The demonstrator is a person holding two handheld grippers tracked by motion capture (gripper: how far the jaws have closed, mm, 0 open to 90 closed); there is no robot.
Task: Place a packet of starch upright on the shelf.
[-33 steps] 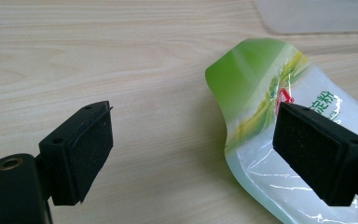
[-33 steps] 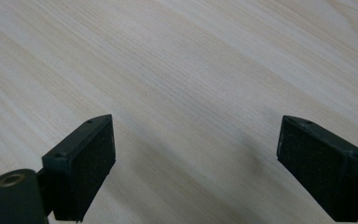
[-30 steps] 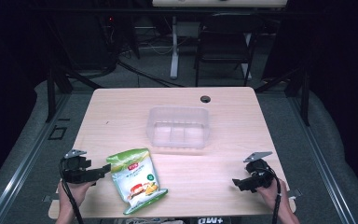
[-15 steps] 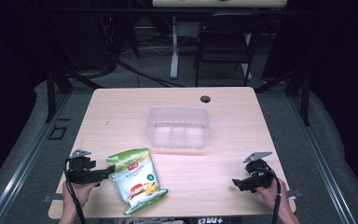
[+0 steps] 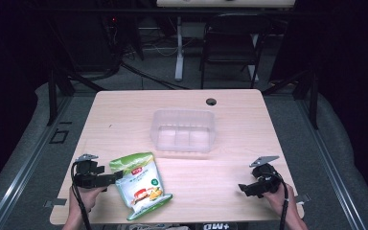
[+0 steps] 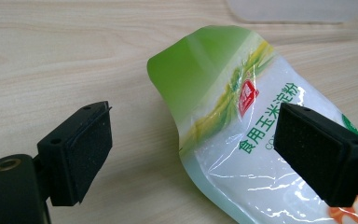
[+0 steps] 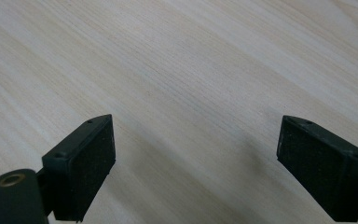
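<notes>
The left tool [image 5: 116, 176] has slid right along the near edge of the table [image 5: 124, 115] over the last second and now reaches the green snack bag [image 5: 140, 183], where earlier it sat clear of it. Its jaws are spread wide: in the left gripper view one pad lies over bare wood and the other over the bag's printed face [image 6: 242, 140], with the bag's upper left corner between them, not yet pinched. The bag lies flat where it was, near the front edge. The right tool [image 5: 243, 187] has not moved, jaws wide apart over bare wood. Farther back, the clear plastic container [image 5: 184, 130] stands unchanged at the table's middle.
</notes>
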